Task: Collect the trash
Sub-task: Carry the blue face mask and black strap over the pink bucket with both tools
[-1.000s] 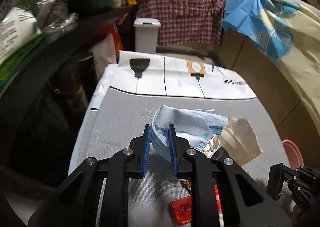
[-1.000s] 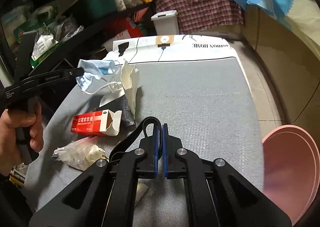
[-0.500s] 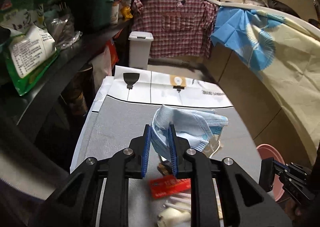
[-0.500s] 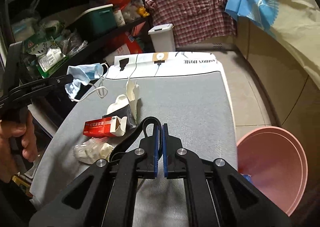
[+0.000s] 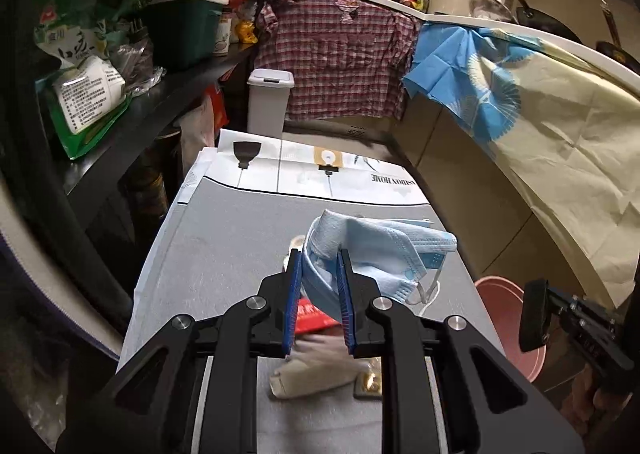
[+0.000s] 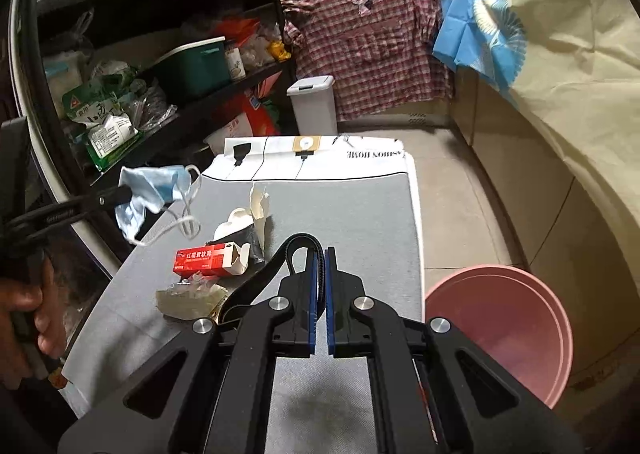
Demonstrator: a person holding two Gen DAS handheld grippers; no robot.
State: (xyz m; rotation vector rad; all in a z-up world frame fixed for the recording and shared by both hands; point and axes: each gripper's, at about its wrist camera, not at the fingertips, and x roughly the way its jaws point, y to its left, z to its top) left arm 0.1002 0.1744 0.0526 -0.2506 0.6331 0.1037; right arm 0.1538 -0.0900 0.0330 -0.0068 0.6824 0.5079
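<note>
My left gripper [image 5: 319, 274] is shut on a crumpled blue face mask [image 5: 376, 250] and holds it in the air above the grey table [image 5: 224, 254]; the mask also shows in the right wrist view [image 6: 150, 190], left of the table. My right gripper [image 6: 319, 274] is shut on a black strap [image 6: 296, 246] that loops up above its tips, over the table's near edge. A pink bucket [image 6: 500, 330] stands on the floor right of the table. On the table lie a red and white box [image 6: 210, 260], a torn white carton [image 6: 248, 222] and a crumpled clear wrapper [image 6: 188, 296].
A black shelf rack [image 6: 160, 66] full of bags and a green bin stands along the left. A white lidded bin [image 6: 312, 106] stands beyond the table's far end. Cloth-draped counters [image 6: 560, 74] run along the right, with bare floor between them and the table.
My left gripper has risen and pulled back with the mask, so the trash pile now lies below it. My right gripper has also pulled back and up with the strap; more of the bucket shows.
</note>
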